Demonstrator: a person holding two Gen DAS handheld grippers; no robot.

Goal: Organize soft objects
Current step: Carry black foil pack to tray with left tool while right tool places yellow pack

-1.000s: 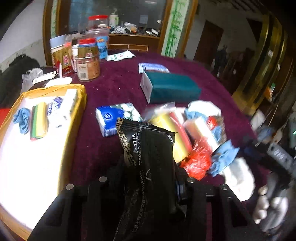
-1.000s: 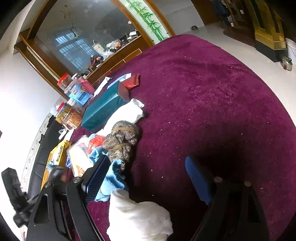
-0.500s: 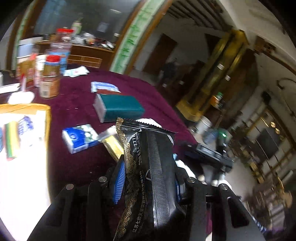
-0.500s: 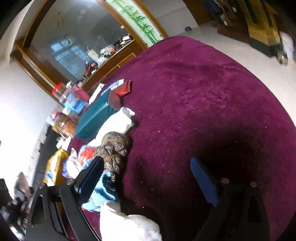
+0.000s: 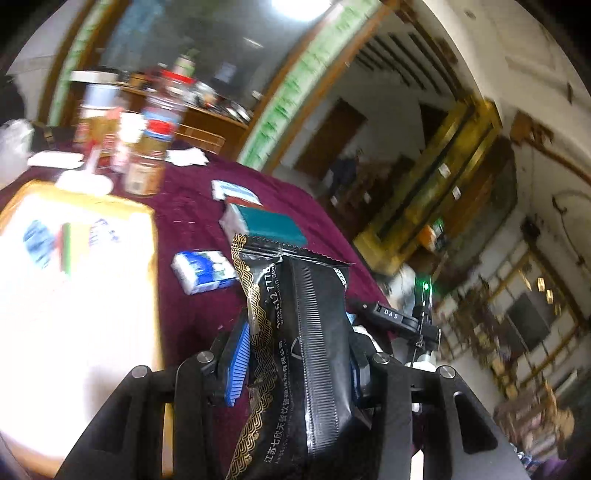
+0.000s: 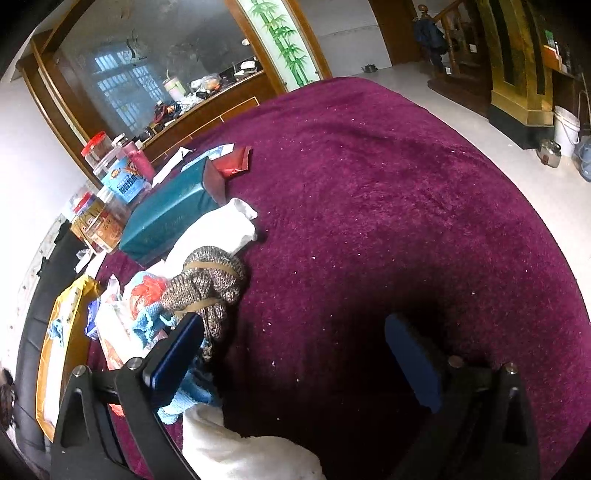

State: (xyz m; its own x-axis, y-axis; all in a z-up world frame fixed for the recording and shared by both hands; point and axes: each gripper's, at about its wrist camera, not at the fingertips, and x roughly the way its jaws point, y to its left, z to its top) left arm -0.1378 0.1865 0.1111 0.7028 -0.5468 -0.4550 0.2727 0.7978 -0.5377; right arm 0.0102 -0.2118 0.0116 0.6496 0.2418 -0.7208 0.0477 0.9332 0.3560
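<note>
1. We've lifted the black foil packet [image 5: 295, 354] off the pile; our left gripper [image 5: 295, 365] stays clamped on it, up over the maroon tablecloth [image 5: 192, 221].
2. The yellow tray [image 5: 149, 229] sits left, likely its destination.
3. Our right gripper [image 6: 291, 350] has just been opening, nothing between its jaws, beside the knitted bundle [image 6: 210, 280]: probably our next pick.

— How does your left wrist view read?
— Smeared: your jars [image 5: 147, 147] and the room behind are motion-blurred, the tray [image 5: 74, 295] is blown out white, and a ceiling light [image 5: 299, 5] glares at the top.
— And your right?
— Sharper. Daylight comes through the window [image 6: 118, 88]; a dark shadow lies on the desk [image 6: 369, 184] beneath your gripper [image 6: 291, 354]. Fisheye bends both edges.
</note>
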